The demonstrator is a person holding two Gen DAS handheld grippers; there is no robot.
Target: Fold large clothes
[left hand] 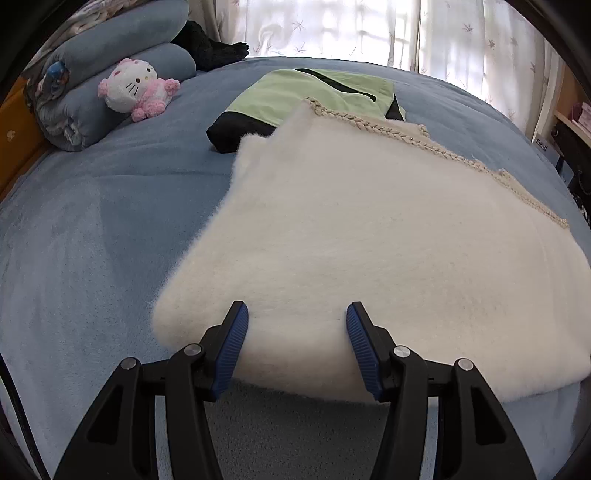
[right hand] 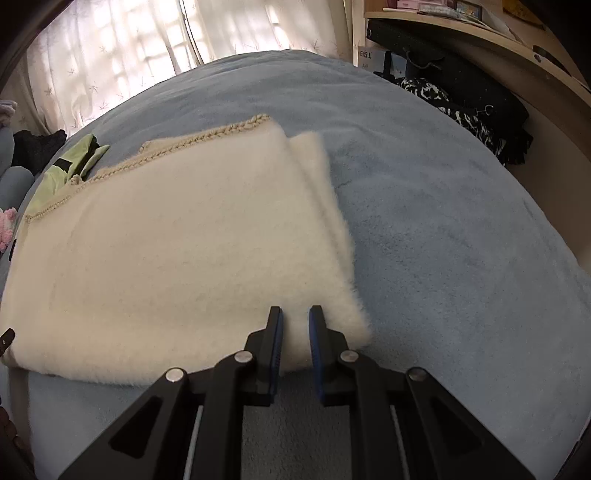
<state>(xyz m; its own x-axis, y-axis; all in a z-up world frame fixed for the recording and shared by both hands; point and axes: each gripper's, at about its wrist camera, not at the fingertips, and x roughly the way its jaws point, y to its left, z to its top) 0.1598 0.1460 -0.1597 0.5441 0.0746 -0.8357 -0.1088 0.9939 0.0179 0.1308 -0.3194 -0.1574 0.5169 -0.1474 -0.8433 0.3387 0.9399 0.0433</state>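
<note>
Left claw [left hand: 293,314] was wide over the sweater [left hand: 351,229] hem; right claw [right hand: 295,317] narrow at its 5 o'clock corner, grip unclear. Pinch all layers, lift evenly.

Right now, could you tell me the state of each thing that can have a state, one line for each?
White fluffy garment: folded, flat on the bed.
Green and black garment: folded, behind the white one.
Left gripper: open, fingers on either side of the near edge.
Right gripper: narrowly open at the near right corner.
Blue blanket roll: rolled up.
Curtains: drawn.
</note>
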